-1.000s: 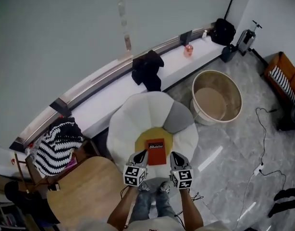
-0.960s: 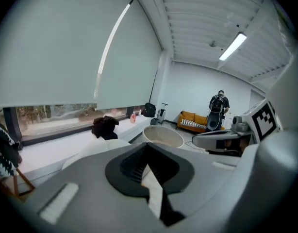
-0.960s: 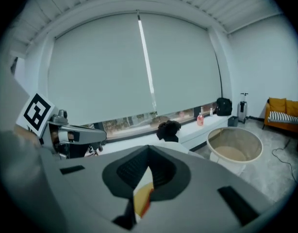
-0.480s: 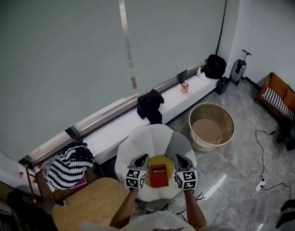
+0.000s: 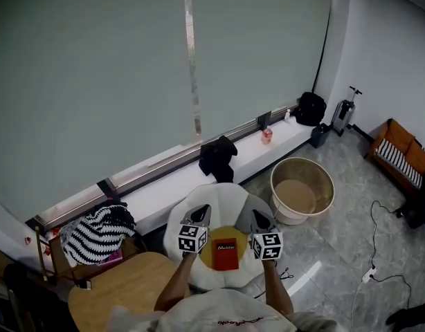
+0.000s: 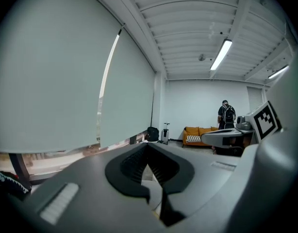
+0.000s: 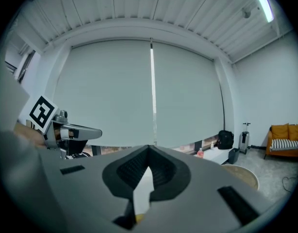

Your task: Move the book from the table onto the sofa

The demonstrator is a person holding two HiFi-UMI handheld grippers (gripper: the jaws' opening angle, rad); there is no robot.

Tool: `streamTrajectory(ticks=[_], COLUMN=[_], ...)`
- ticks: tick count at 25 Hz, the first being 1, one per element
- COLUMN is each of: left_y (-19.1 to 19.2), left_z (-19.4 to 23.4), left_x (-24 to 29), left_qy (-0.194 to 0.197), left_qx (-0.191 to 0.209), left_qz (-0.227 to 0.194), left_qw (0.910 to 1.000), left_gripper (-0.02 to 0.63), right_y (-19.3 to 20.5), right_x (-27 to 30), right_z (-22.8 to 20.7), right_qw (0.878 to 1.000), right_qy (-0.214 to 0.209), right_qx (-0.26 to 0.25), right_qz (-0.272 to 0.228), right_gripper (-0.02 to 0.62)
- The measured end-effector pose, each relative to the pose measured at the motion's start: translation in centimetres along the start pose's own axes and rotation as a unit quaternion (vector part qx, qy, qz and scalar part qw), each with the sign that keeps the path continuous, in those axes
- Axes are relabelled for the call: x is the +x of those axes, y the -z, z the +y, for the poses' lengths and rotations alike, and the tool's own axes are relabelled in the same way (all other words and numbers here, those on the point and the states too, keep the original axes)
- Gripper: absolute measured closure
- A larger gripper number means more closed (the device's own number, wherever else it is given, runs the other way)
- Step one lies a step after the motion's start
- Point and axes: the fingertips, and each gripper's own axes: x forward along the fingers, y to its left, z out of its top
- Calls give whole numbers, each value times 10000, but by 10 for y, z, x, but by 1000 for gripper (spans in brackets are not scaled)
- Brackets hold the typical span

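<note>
Grey blinds (image 5: 95, 81) back the room, with a tub (image 5: 301, 189) at two o'clock. Both tools have risen since a second ago. The left tool (image 5: 200, 212) and right tool (image 5: 259, 217) are clenched on nothing, while the book (image 5: 225, 253) stays flat on the sofa (image 5: 221, 198). The move looks done — the wooden surface (image 5: 122, 292) sits at seven o'clock.

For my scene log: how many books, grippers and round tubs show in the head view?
book: 1
grippers: 2, the left gripper and the right gripper
round tub: 1
Total: 4
</note>
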Motion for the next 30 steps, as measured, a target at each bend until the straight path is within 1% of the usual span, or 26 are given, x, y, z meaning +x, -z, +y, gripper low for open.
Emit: streamTrajectory(ticks=[5,8,16,23,30], left_y=[-11,-9,-2,8,10], left_z=[-2,-6,-9,-9,-5], left_x=[6,8,9,8,6], left_qy=[14,28,11,19,-13], left_qx=[46,86,1,16,-35], left_qz=[-82,-70,-6,63,76], left_qw=[10000,9999,10000,10000,10000], left_gripper=[597,597,597,597,597], right_y=[-11,-11,-7,-2,-2], right_x=[1,0,-2,-1,3], right_z=[-7,-11,-16,-11,-7], right_qw=[9999,9999,9998,9998,9998], right_qy=[48,59,68,34,20], right_qx=[-72,-124,-187,-182,-184], right_qz=[-70,-65,68,115,103], right_gripper=[586,586,586,586,586])
